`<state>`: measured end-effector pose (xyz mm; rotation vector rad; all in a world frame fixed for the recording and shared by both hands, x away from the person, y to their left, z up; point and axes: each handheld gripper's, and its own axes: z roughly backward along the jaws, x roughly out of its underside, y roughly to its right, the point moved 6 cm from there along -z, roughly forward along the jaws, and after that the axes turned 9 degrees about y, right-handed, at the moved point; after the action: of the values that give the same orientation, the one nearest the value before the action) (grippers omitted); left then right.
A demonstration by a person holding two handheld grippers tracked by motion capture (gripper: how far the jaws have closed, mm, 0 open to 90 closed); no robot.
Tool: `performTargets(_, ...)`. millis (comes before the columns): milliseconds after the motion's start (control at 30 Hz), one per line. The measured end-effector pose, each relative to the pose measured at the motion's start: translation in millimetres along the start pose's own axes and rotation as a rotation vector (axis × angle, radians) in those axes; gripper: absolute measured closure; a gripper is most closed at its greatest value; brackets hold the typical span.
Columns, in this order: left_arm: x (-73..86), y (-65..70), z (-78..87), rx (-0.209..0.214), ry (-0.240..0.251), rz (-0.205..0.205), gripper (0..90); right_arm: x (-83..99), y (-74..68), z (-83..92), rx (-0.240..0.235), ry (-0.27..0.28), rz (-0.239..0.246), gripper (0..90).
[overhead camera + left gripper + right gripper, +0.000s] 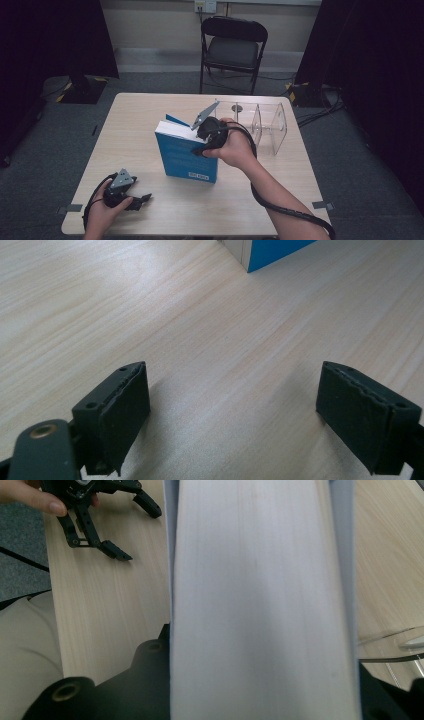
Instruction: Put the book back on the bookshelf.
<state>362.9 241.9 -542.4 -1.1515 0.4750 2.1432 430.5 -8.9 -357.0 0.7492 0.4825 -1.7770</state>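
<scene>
A thick blue book (187,160) stands upright on the wooden table (135,120), its spine toward the far left. My right gripper (201,146) comes down on its top right corner, and the pale page edge (260,605) fills the space between the black jaws, which hug both covers. At the front left my left gripper (142,201) rests low over the table in a hand, open. Its two pads (125,410) stand wide apart over bare wood, with a corner of the book (272,250) farther ahead. The left gripper (137,532) also appears beyond the book in the right gripper view.
A clear acrylic rack (260,125) with upright dividers stands just behind and right of the book; its edge (395,645) lies close by the right jaw. A black folding chair (232,47) stands beyond the table's far edge.
</scene>
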Motion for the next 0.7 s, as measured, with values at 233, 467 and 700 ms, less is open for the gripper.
performTargets(233,0.0,-0.1,0.2,-0.003,-0.003,-0.001,13.5,0.3,-6.6,1.8,0.003,-0.002,-0.035,61.3)
performTargets(467,-0.1,0.0,-0.2,-0.001,0.003,0.001,13.6,-4.2,-15.2,3.4,-0.012,-0.013,-0.072,61.4)
performTargets(700,-0.1,0.0,-0.2,-0.001,0.002,0.0,13.6,-5.3,-16.8,9.1,0.0,-0.034,-0.093,61.5)
